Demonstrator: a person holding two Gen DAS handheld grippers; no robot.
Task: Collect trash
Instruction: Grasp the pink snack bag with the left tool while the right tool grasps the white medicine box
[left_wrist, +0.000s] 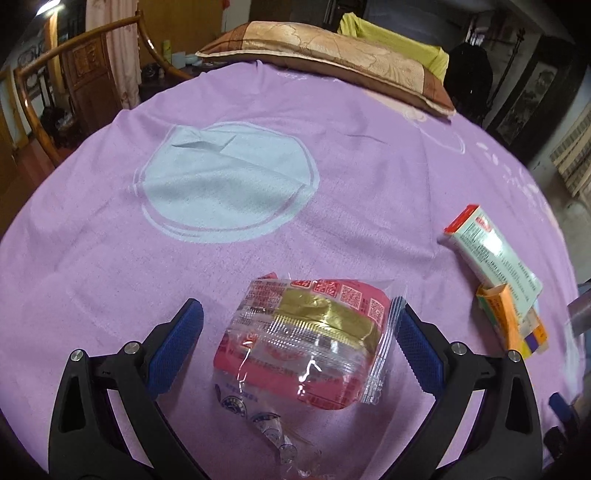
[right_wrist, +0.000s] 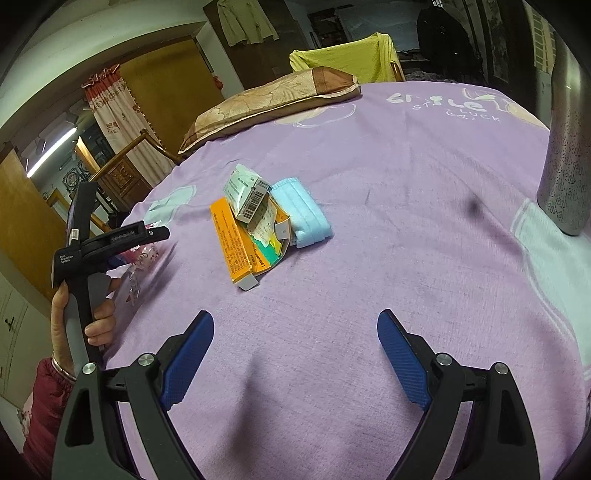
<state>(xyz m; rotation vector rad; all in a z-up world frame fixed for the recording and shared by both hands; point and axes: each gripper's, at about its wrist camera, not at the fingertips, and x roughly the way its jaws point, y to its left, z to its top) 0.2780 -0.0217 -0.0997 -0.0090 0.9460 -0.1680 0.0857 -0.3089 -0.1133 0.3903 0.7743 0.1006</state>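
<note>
Left gripper (left_wrist: 299, 343), jaws spread, straddling the crinkled clear-and-pink plastic snack wrapper (left_wrist: 303, 343) on the purple bedsheet (left_wrist: 332, 177); right gripper (right_wrist: 295, 354), jaws likewise spread, empty, near the wrapper.

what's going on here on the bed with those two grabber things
A person is clearing trash off a purple bedsheet with a handheld gripper in each hand. The left gripper is open, with a crumpled red and gold snack wrapper lying between its blue pads, not yet gripped. The right gripper is also open and empty, over bare sheet. Ahead of it lies a small pile: an orange box, a white box and a folded blue face mask.
</note>
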